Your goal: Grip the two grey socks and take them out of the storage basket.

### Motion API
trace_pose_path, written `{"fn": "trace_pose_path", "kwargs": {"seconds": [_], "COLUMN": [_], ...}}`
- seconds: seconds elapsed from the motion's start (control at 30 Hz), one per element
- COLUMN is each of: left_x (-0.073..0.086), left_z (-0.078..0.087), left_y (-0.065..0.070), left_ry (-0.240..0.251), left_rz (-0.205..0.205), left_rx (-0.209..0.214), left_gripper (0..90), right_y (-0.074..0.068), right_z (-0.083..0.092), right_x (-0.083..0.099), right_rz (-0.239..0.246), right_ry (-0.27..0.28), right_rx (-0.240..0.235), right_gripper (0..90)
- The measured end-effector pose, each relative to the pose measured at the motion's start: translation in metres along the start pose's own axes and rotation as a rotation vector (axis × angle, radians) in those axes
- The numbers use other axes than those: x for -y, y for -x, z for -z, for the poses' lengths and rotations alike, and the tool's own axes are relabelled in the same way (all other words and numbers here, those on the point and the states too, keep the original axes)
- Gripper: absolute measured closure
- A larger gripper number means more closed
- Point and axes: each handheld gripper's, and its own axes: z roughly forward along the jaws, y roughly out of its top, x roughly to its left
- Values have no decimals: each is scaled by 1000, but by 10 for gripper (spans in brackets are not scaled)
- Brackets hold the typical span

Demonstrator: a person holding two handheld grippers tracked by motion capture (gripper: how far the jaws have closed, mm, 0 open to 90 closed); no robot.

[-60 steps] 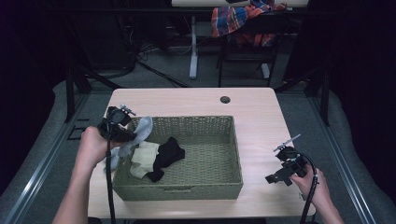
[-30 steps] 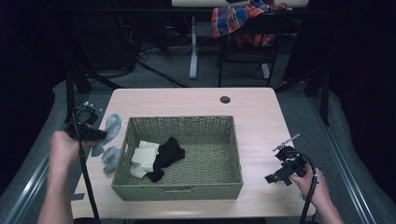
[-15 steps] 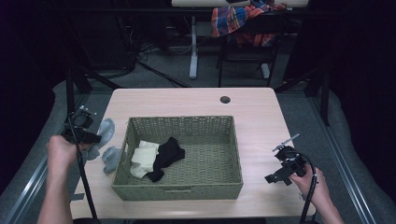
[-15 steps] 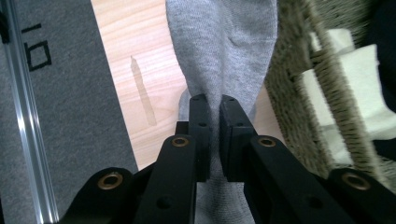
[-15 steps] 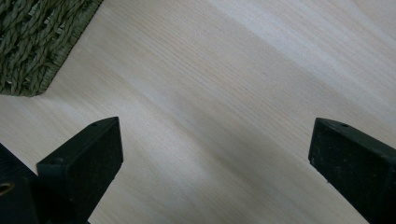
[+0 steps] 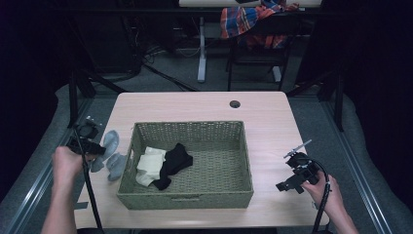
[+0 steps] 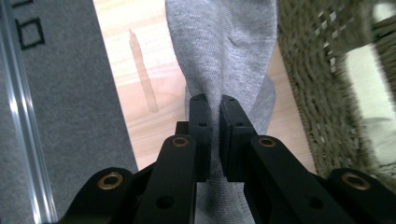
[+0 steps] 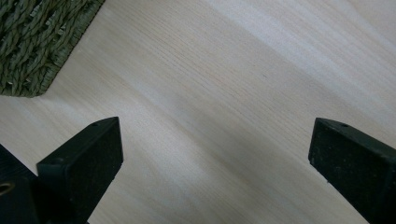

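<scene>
Pale wood table (image 6: 195, 105) in dark room, left hand-held gripper (image 7: 212, 105) clamped on grey sock (image 7: 224, 51), right hand-held gripper (image 8: 215, 154) spread apart.

No readable text, label, brand or number anywhere. Only marks: black square outlines on grey floor (image 7: 56, 88) at top left of left gripper view, partly cut by frame edge, no lettering legible. Nothing printed on wicker basket (image 6: 185, 200), table (image 6: 204, 105) or socks.

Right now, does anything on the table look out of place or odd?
Nothing damaged or spilled. A grey sock hangs pinched in the left tool beside the basket, above another grey one lying on the table.
</scene>
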Motion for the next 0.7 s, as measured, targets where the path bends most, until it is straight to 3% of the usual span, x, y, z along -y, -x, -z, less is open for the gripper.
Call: {"fn": "trace_pose_path", "kwargs": {"seconds": [0.27,0.53,0.57,0.7], "left_x": [6,5,6,8], "left_z": [-39,-47,-48,-54], "left_y": [-1,3,3,0], "left_ry": [-110,-122,-123,-133], "left_rz": [14,14,13,21], "left_rx": [37,40,40,35], "left_gripper": [852,852,852,850], "right_y": [0,0,-1,-2], "right_z": [1,2,2,0], "right_x": [-1,-1,-1,-2], "right_rz": [12,24,13,20], "right_ry": [-18,-37,-13,-6], "right_rx": [12,12,19,6], "right_gripper": [29,29,29,29]}}
